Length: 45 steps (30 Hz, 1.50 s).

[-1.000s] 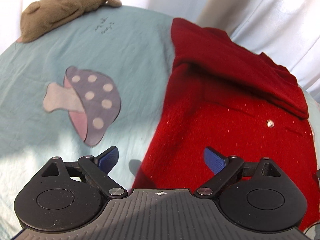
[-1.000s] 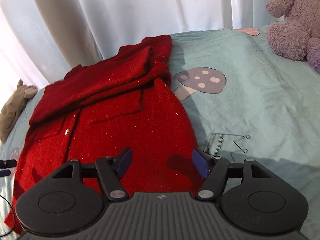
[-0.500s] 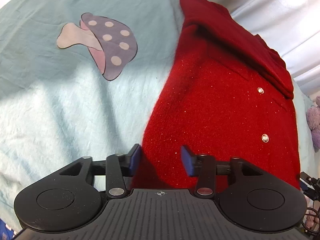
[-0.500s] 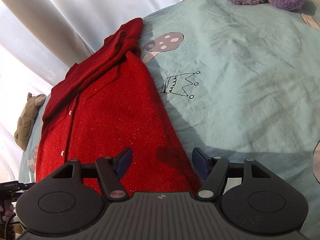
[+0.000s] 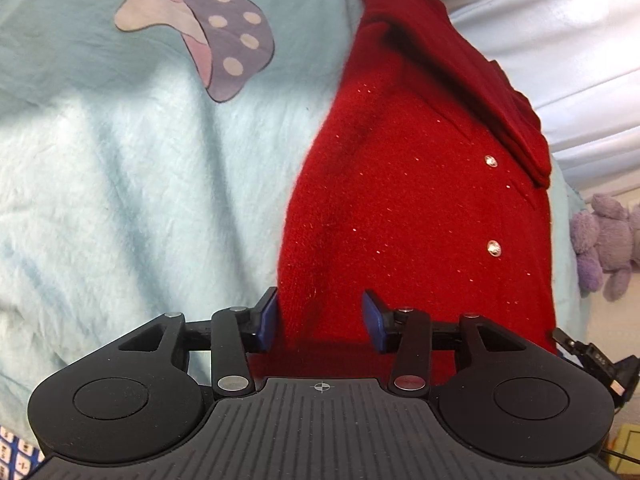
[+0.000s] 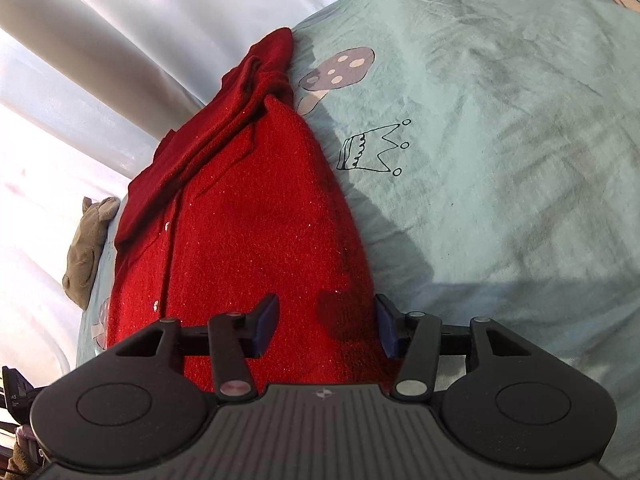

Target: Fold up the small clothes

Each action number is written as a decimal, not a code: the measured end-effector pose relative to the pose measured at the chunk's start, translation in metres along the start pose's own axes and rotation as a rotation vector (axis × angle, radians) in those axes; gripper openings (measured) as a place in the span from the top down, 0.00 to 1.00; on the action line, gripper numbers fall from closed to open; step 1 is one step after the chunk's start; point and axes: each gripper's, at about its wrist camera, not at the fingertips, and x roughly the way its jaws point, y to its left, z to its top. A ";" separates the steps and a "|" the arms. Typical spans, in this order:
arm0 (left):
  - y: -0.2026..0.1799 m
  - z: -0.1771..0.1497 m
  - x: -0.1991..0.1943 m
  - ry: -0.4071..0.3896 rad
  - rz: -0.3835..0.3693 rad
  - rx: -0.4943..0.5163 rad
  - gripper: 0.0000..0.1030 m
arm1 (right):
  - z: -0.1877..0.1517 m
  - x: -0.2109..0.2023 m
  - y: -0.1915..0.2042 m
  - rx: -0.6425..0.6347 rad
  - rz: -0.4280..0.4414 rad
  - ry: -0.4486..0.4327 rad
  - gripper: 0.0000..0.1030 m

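Note:
A red knit cardigan (image 5: 416, 208) with small silver buttons (image 5: 494, 248) lies flat on a light blue blanket (image 5: 120, 168), its far end folded over in a darker band. It also shows in the right wrist view (image 6: 248, 248). My left gripper (image 5: 320, 326) is open, its blue pads straddling the cardigan's near left corner. My right gripper (image 6: 326, 330) is open, its pads straddling the near right corner of the hem. The hem itself is hidden under both gripper bodies.
The blanket has a mushroom print (image 5: 216, 36) and a crown drawing (image 6: 374, 148). A purple plush toy (image 5: 604, 240) sits at the right, a brown plush (image 6: 86, 248) at the left. White curtains (image 6: 100, 60) hang behind the bed.
Both grippers have dropped toward the cardigan's near hem and tilted down. The left jaws narrowed from wide open a second ago. The right jaws stayed open and now straddle the corner.

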 end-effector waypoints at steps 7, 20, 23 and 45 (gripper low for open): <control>0.000 -0.001 0.007 0.050 -0.045 0.023 0.88 | 0.001 0.004 0.006 -0.020 -0.002 0.021 0.59; -0.014 0.004 0.020 0.094 -0.120 0.050 0.88 | 0.003 0.008 0.010 -0.057 -0.009 0.078 0.63; -0.017 0.007 0.013 0.075 -0.133 0.056 0.88 | 0.004 0.011 0.013 -0.068 -0.022 0.094 0.83; -0.104 0.138 -0.011 -0.417 -0.014 0.125 0.67 | 0.138 0.052 0.112 -0.153 0.106 -0.253 0.83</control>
